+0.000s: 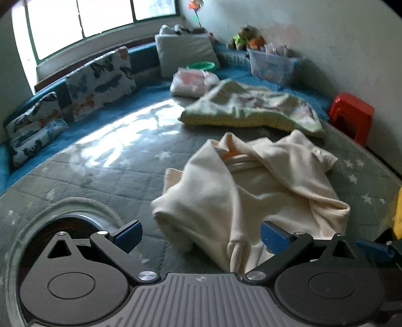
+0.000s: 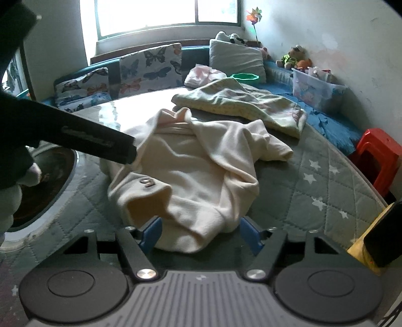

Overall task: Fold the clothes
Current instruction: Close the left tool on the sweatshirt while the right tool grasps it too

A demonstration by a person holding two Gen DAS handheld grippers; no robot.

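Blue-padded left tongs [image 1: 201,235] hang spread wide just over the quilted, star-print surface [image 1: 105,176]; nothing pinched, though the near edge of the cream garment [image 1: 241,191] lies btwn the pads, closer to the right one. Right tongs [image 2: 199,235] also spread, pads apart w/ the garment's [image 2: 191,171] bottom hem bunched btwn them; pads don't look pressed on the cloth. Garment sits crumpled straight ahead of both tongs, one sleeve w/ a small dark mark on its cuff flopped toward the right tongs' left pad. Black bar of the left unit [image 2: 98,140] crosses in from the left of the right tongs, its tip over the garment's far left edge.

Beyond the garment: rumpled pale green blanket [image 1: 251,105], then a folded pinkish bundle [image 1: 193,80] and a green bowl [image 1: 202,66]; contents can't tell. Far right ahead, clear plastic bin [image 1: 273,64] against the wall, stuffed w/ pale items, too blurred to ID. Plush toys [image 1: 247,37] behind the bin. Red stool [image 1: 351,113] off to the right. Butterfly-print cushions [image 1: 100,80] far left under the window [image 1: 100,20].
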